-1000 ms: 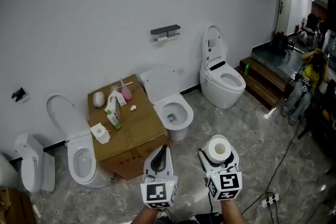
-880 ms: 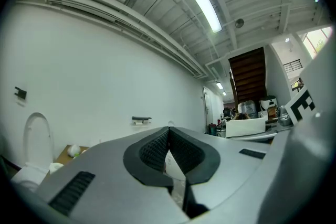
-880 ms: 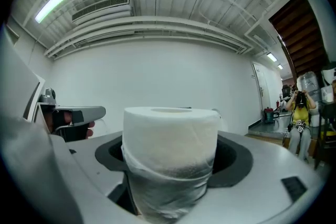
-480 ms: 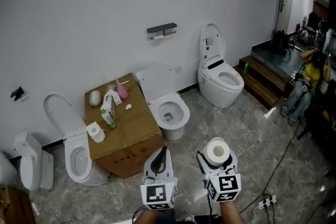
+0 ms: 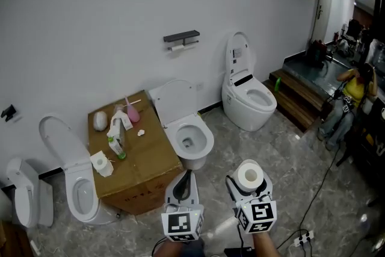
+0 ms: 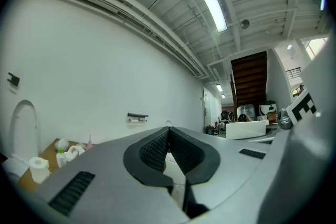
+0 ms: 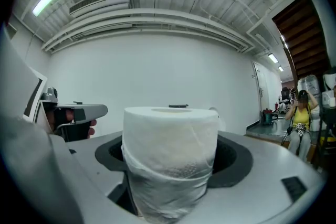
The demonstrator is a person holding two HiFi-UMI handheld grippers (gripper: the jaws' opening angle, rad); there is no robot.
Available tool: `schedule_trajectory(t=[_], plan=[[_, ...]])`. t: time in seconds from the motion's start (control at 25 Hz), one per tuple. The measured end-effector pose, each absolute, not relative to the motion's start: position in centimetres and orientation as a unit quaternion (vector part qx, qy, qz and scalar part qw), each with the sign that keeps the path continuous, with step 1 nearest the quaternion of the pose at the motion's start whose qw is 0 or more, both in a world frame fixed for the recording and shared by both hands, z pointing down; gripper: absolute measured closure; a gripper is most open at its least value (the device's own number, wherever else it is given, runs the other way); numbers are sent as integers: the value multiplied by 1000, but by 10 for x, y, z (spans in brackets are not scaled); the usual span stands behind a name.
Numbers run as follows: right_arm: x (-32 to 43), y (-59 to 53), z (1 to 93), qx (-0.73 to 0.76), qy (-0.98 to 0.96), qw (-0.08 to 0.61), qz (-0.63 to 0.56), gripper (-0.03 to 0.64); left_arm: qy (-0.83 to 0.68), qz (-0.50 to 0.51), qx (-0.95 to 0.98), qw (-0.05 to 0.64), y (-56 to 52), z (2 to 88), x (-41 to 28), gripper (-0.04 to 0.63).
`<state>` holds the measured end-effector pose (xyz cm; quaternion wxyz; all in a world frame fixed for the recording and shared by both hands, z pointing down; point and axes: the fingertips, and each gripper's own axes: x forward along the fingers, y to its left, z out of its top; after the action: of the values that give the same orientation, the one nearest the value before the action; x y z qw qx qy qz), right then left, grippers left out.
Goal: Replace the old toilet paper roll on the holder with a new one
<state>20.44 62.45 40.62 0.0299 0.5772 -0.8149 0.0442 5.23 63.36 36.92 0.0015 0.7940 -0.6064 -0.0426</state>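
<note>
My right gripper is clamped on the new roll. It holds the roll upright by its sides, with the core hole facing up. My left gripper carries nothing, and its jaws are pressed together.

The holder is mounted on the white wall, well apart from both grippers. A small white shape just under its shelf looks like the old roll, though it is too small to be sure.

I see these risks from here:

- **Soft grip.** The new roll is soft and its outer sheet sits loose. If I squeeze harder the roll may crush out of round, and if I ease off it may slip down between the pads.
- **Toilet under the holder.** A toilet stands directly below the holder with its lid up and its bowl open. Either roll fumbled at the holder would likely fall into it.
- **Left jaws not ready.** They have to spread before they can take the old roll. If I arrive with them together, I will only nudge it along its bar.
- **Clutter on the box.** The cardboard box below and to the left of the holder carries bottles and a spare roll. A wide swing of the left gripper on the way in could knock them over.
- **Cable on the floor.** A black cable lies far from the holder, near my right side. It could catch a foot, since my eyes will be on the wall.
</note>
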Motion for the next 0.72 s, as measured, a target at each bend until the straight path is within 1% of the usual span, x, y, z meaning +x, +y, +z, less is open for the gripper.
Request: schedule_trajectory(t=[0.4, 0.72], plan=[[144, 522, 395, 581, -812, 45, 35, 200, -601, -52, 797, 10, 527, 361, -8, 579], [125, 473, 394, 586, -808, 47, 31, 199, -599, -57, 799, 11, 474, 360, -29, 578]])
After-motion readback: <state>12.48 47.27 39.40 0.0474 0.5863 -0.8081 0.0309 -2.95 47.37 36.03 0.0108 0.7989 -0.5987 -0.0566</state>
